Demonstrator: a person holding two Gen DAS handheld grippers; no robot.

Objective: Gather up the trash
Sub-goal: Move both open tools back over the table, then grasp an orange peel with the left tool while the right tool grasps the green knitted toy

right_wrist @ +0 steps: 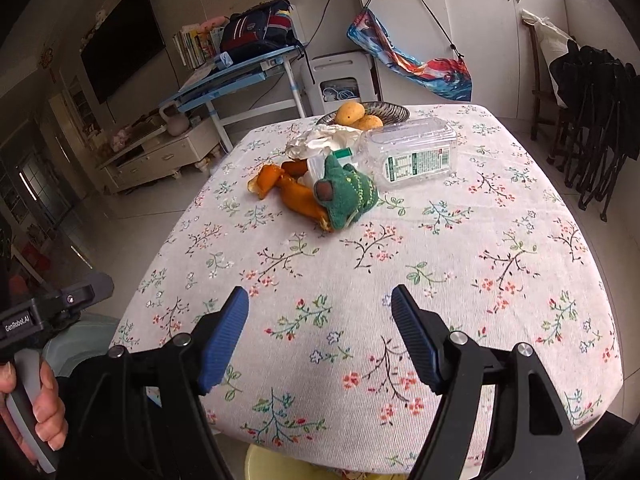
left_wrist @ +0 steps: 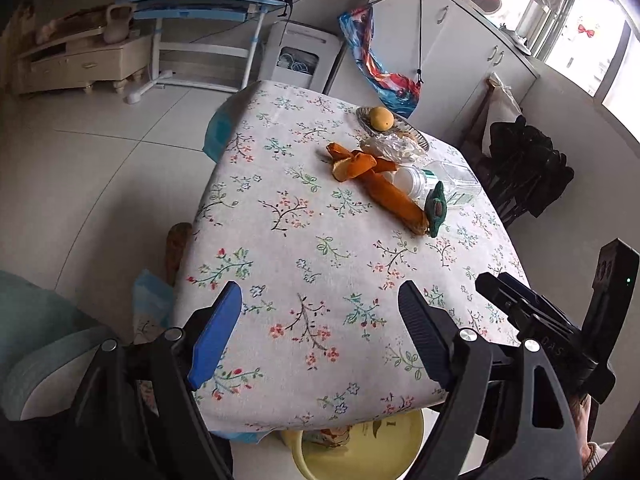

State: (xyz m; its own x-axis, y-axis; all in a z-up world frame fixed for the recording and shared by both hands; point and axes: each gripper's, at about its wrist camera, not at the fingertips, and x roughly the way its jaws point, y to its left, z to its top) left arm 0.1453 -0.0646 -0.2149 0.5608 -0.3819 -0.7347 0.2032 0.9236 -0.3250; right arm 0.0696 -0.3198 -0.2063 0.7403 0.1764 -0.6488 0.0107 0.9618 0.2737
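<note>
Left gripper [left_wrist: 320, 332] and right gripper [right_wrist: 320, 334]: both with jaws spread wide, nothing between the pads, both hanging over the near edge of the floral tablecloth [right_wrist: 460, 280] and aimed down toward it. Landmark for places: the fruit dish [right_wrist: 390, 112] at the far side of the table. The trash lies in one heap just on the near side of that dish: crumpled white wrapper [right_wrist: 324, 138] closest to it, orange peel [right_wrist: 294, 190] nearer the grippers and to the left, clear plastic bottle [right_wrist: 412, 152] lying on its side to the right. A green cloth toy [right_wrist: 344, 196] sits on the peel's near end, touching it; whether it counts as trash I cannot tell. A yellow bin [left_wrist: 360, 452] shows under the near table edge, well apart from the dish, some peel apparently in it already. Risks, as judged from here: the heap is tangled, so closing on the peel could drag the toy along or roll the bottle toward the right edge. The bottle is smooth and broad, so a grip across its flat sides may slip. The wrapper touches the dish rim, or nearly, and a careless reach could knock the fruit [right_wrist: 350, 114]. The bin is mostly hidden beneath the cloth, so a drop released too early would land on the table or floor.
</note>
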